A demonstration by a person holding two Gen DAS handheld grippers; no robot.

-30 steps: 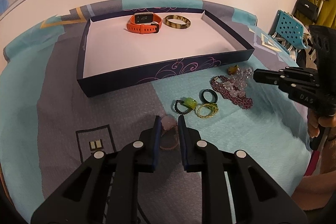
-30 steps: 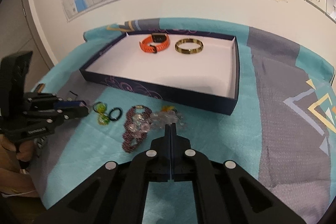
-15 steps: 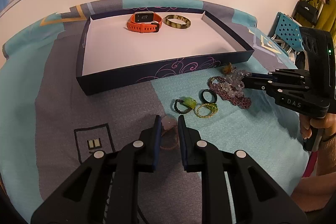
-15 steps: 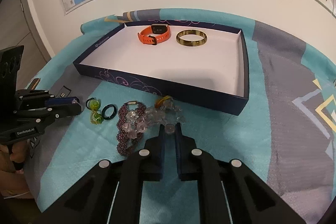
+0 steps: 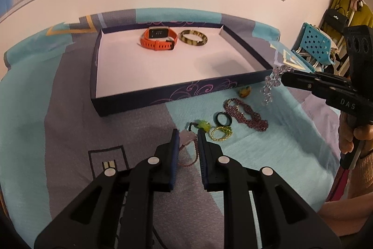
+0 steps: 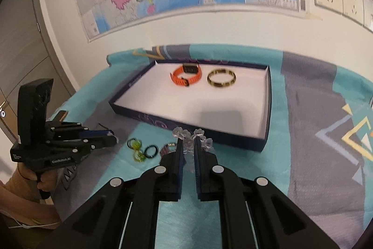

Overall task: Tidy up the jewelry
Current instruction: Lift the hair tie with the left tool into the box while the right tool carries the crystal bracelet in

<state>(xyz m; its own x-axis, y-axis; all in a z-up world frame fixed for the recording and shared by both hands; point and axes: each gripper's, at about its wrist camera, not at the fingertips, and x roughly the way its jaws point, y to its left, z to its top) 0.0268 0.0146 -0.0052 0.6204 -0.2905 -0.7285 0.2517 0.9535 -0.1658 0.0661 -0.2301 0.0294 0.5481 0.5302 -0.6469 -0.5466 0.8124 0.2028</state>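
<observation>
The right hand-held gripper (image 6: 187, 140) is clamped on a clear crystal bead bracelet (image 5: 270, 83), which dangles in the air just off the near right corner of the navy tray (image 5: 177, 95). Its side reads "DAS". The left hand-held gripper (image 5: 188, 132), marked "GenRobot.AI", pinches a pink bead bracelet (image 5: 188, 151) in front of the tray. Inside, at the far wall, sit an orange watch (image 5: 158, 39) and a tortoiseshell bangle (image 5: 194, 38). Loose rings and a maroon bead strand (image 5: 244, 113) lie just in front of the tray.
</observation>
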